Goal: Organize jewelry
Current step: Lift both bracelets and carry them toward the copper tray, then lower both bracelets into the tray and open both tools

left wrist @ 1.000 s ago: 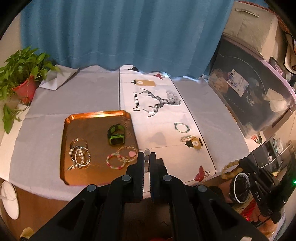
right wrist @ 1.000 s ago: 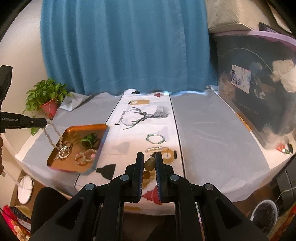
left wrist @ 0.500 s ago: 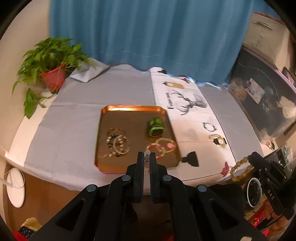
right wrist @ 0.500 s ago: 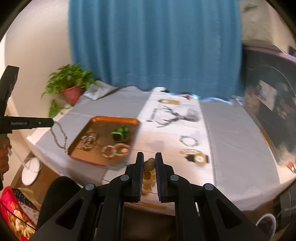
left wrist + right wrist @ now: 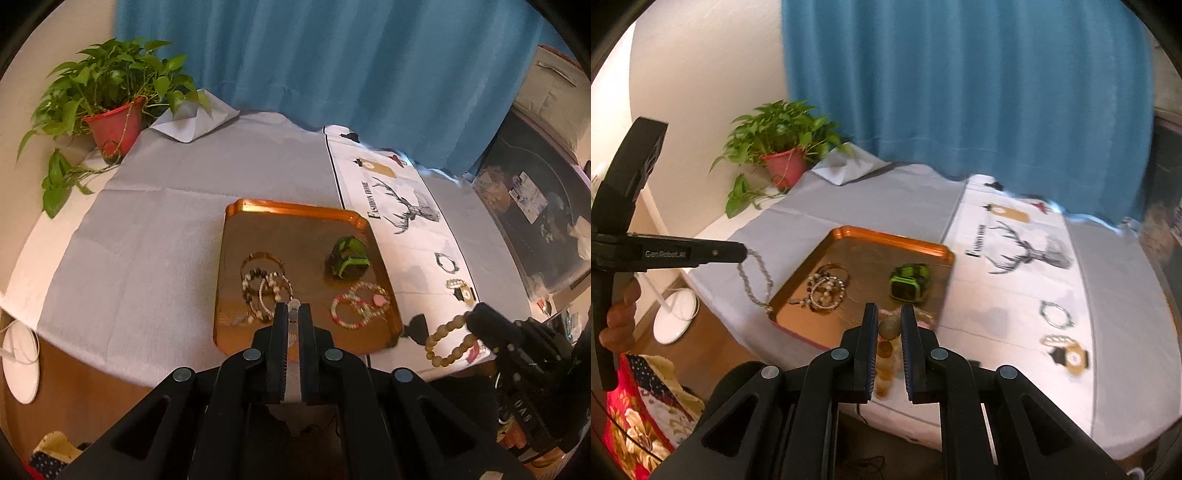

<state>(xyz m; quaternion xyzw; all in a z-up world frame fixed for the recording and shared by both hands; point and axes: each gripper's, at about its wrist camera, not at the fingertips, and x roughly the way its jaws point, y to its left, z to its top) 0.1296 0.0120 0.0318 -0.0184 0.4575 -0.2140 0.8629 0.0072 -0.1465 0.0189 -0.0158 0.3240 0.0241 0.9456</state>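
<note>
1. Left gripper [image 5: 293,308], low centre of the left wrist view: jaws pinched nearly together on a silver chain necklace [image 5: 755,280], seen only as a pale sliver between them there.
2. In the right wrist view, same gripper [image 5: 740,254] at far left, necklace dangling in a loop from its tip just off the near-left corner of the copper tray [image 5: 849,232]; whether the chain's low end touches that corner cannot be told.
3. Right gripper [image 5: 889,317], low centre of its own view: closed on a tan wooden bead bracelet [image 5: 888,328], one bead clamped between the pads, further beads hanging below.
4. In the left wrist view, that bracelet [image 5: 445,345] at lower right, hanging from the right gripper [image 5: 476,319] just off the tray's right edge.
5. On the tray [image 5: 288,208]: green watch [image 5: 347,258] upper right, pile of beaded bracelets [image 5: 266,286] left of centre, pink bracelets [image 5: 356,306] lower right.
6. On the white deer-print runner [image 5: 402,210], right of the tray: dark beaded bracelet [image 5: 446,262], pearl bracelet [image 5: 456,283] below it.
7. Potted green plant [image 5: 110,99], upper left.
</note>
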